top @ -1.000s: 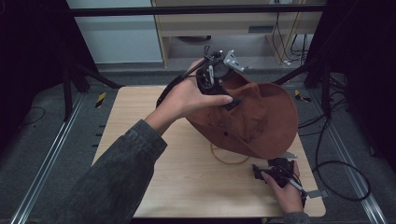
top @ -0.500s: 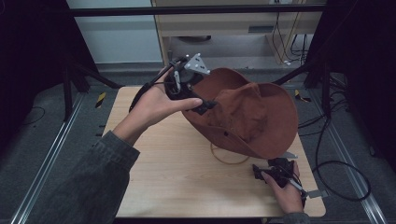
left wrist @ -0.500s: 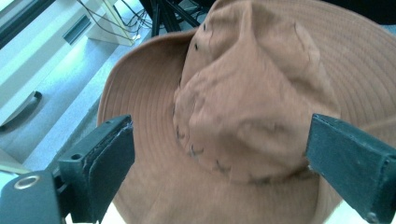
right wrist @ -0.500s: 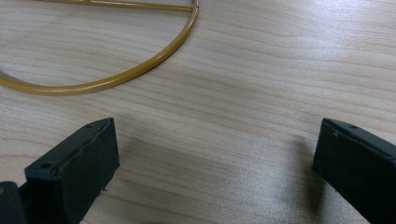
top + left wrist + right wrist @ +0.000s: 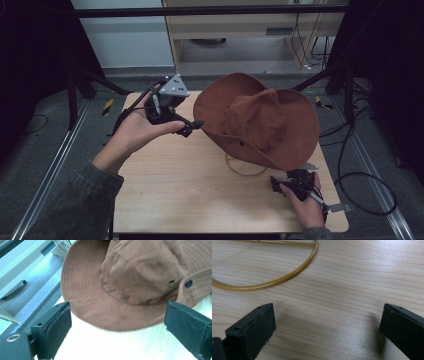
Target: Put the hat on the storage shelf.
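A brown wide-brimmed hat (image 5: 260, 120) lies crown up on the right half of the wooden table (image 5: 175, 200). Its near brim partly covers a thin yellow ring (image 5: 245, 171). My left gripper (image 5: 194, 127) hovers just left of the brim, open, with nothing between its jaws. The left gripper view looks past my left gripper (image 5: 117, 312) onto the hat (image 5: 140, 277), its brim and its snap buttons. My right gripper (image 5: 276, 183) rests low on the table below the hat's near brim, open and empty. In the right gripper view, my right gripper (image 5: 328, 312) points at bare wood, with the ring (image 5: 274, 281) arcing ahead of it.
Behind the table stand a low cabinet (image 5: 235, 30) and a white panel (image 5: 125, 40). Cables (image 5: 360, 175) trail over the floor at the right. Metal rails (image 5: 55, 165) run along the floor at the left. The near left part of the tabletop is bare wood.
My left gripper has drawn back to the left, from over the hat's crown to beside its left brim. The hat now lies untouched. My right gripper has not moved.
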The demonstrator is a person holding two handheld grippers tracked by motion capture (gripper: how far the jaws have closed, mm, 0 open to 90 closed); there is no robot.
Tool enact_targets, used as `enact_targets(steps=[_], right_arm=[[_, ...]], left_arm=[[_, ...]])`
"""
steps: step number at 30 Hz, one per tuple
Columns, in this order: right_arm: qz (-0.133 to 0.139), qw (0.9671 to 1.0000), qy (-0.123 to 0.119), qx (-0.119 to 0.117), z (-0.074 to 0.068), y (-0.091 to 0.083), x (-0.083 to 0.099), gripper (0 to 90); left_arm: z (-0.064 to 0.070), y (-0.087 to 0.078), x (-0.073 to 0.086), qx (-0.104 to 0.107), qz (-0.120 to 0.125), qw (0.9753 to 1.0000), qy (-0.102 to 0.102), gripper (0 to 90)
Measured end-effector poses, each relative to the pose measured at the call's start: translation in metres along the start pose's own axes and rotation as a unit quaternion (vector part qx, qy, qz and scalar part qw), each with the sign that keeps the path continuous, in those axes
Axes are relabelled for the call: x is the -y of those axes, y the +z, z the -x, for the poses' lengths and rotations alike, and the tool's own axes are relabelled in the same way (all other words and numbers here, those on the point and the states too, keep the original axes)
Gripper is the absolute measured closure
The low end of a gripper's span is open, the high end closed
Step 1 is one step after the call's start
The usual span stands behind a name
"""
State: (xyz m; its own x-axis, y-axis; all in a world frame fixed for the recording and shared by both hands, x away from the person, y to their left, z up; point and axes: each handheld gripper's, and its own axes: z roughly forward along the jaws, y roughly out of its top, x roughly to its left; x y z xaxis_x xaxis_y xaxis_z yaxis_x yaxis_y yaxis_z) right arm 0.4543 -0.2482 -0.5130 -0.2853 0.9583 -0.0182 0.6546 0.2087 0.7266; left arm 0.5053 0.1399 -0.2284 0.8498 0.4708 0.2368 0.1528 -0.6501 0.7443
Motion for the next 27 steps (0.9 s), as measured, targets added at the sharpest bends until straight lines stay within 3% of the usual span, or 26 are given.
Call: enact_targets(steps=[10, 17, 27], right_arm=[[0.001, 1.0000, 0.001, -0.001, 0.000, 0.000, 0.000, 0.4], [0.001, 1.0000, 0.001, 0.000, 0.000, 0.000, 0.000, 0.4], [0.001, 1.0000, 0.001, 0.000, 0.000, 0.000, 0.000, 0.4]], left_arm=[[0.014, -0.006, 0.042, -0.008, 0.006, 1.0000, -0.003, 6.3], [0.025, 0.008, 0.084, -0.014, -0.018, 0.9997, -0.005, 5.5], [0.032, 0.034, 0.152, -0.020, -0.042, 0.9983, -0.033, 4.9]])
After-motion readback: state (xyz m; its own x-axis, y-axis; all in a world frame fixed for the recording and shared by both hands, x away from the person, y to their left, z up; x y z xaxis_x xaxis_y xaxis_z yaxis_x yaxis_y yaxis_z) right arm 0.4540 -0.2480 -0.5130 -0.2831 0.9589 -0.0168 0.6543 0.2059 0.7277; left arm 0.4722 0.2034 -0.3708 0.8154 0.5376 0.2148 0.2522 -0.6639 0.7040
